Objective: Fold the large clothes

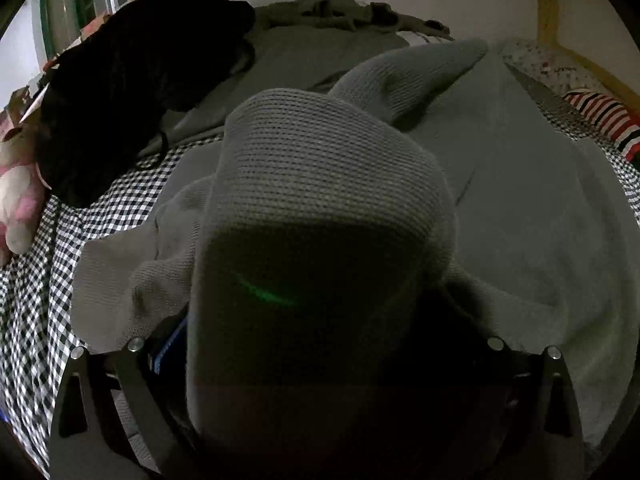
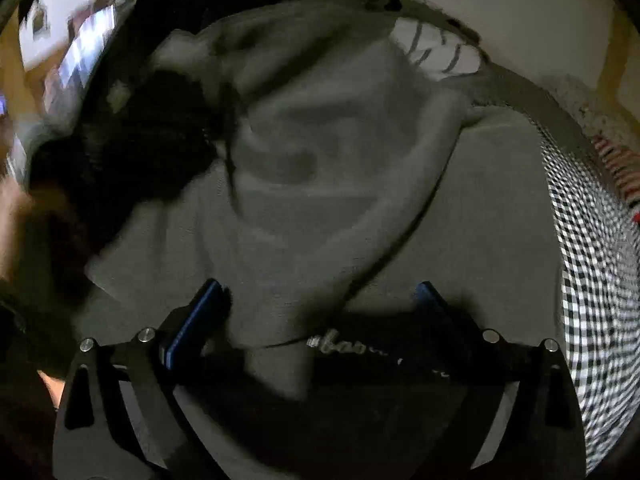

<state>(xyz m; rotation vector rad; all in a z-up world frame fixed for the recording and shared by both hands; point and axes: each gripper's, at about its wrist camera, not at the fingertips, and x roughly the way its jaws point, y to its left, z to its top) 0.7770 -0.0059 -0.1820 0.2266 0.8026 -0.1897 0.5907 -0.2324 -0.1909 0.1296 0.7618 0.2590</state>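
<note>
Left wrist view: grey knit garment lay spread across the checked bed cover, and a thick fold of it rose right in front of the lens, draped over the left tongs and hiding the fingertips. The outer arms stood wide apart; jaws fully open, cloth lying between them, no pinch seen. Black garment heaped beyond the grey one, toward the upper left. Olive garment lay along the far edge of the bed, behind the grey one. Red, white and black striped cloth at the grey garment's right side. Pink soft toy on the left, next to the black heap.

Right wrist view, blurred: right tongs open, blue pads well apart, poised just above the grey garment, a folded ridge running between them. No grip visible. Checked cover showed to the garment's right.
</note>
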